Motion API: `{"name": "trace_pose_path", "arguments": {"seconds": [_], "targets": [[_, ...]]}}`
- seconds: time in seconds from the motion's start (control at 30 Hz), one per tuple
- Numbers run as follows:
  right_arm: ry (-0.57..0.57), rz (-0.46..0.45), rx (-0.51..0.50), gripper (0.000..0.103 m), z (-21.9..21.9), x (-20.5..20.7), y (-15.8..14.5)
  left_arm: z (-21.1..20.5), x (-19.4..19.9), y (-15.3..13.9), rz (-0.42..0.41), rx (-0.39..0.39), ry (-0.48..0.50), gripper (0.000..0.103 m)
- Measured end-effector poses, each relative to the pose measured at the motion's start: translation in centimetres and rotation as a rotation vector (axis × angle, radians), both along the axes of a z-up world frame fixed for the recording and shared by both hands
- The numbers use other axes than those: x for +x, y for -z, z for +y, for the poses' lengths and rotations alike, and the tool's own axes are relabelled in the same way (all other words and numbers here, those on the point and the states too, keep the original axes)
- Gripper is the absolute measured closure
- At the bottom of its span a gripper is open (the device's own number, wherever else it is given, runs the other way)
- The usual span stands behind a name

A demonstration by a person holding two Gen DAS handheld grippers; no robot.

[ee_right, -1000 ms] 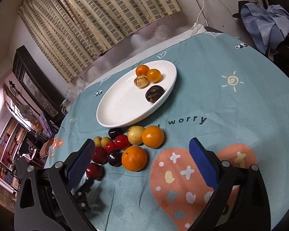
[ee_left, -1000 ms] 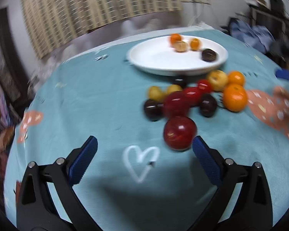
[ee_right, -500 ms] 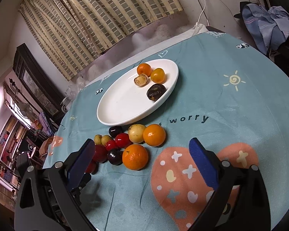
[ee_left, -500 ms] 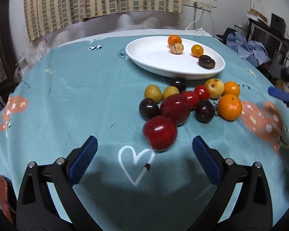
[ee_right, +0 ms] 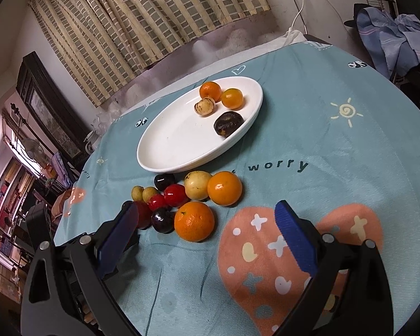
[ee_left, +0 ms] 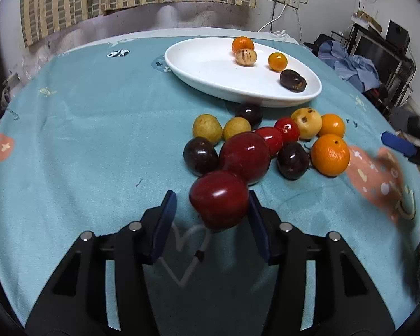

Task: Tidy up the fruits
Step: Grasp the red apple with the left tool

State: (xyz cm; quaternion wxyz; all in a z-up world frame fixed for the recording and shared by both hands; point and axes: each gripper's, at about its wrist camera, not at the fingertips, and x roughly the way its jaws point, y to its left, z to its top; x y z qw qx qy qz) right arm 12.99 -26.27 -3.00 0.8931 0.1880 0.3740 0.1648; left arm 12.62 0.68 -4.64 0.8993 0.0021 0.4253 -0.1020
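Observation:
My left gripper (ee_left: pixel 210 218) has its jaws narrowed around a red apple (ee_left: pixel 219 199); the right pad touches it, a small gap shows at the left pad. Behind it lies a pile of fruit: a bigger red apple (ee_left: pixel 245 156), dark plums (ee_left: pixel 200 155), oranges (ee_left: pixel 330 154), small yellow and red fruits. A white oval plate (ee_left: pixel 210 67) holds several fruits, also in the right wrist view (ee_right: pixel 176 145). My right gripper (ee_right: pixel 204 229) is open and empty, hovering near an orange (ee_right: pixel 194 221).
A teal patterned tablecloth (ee_right: pixel 336 145) covers the round table. Curtains hang behind the table. Clothes are piled on furniture (ee_right: pixel 392 36) at the right. My right gripper's blue pad (ee_left: pixel 397 142) shows at the right edge of the left wrist view.
My left gripper has moved forward to the near red apple and its jaws have closed in around it. My right gripper has stayed open and shifted only slightly.

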Motion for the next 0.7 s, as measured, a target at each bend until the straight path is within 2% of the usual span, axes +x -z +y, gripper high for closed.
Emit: {"name": "trace_pose_path", "arguments": {"seconds": [0.1,0.23,0.37,0.5,0.6,0.7], "targets": [[-0.024,-0.003,-0.006,0.005,0.4,0.0,0.2,0.0,0.5,0.1,0.002,-0.012,0.012,0.062],[-0.062,0.022,0.032,0.005,0.7,0.4,0.9,0.0,0.7,0.2,0.003,-0.019,0.015,0.062],[-0.101,0.071,0.124,0.005,0.5,0.8,1.8,0.0,0.7,0.2,0.004,-0.032,0.014,0.063],[-0.142,0.067,0.143,0.016,1.0,0.7,1.9,0.1,0.7,0.2,0.003,-0.033,0.012,0.063],[-0.164,0.08,0.12,0.026,1.9,1.1,2.4,0.1,0.6,0.2,0.002,-0.028,0.012,0.063],[-0.167,0.093,0.08,0.03,2.6,1.6,2.9,0.1,0.5,0.2,0.002,-0.027,0.012,0.063]]}}
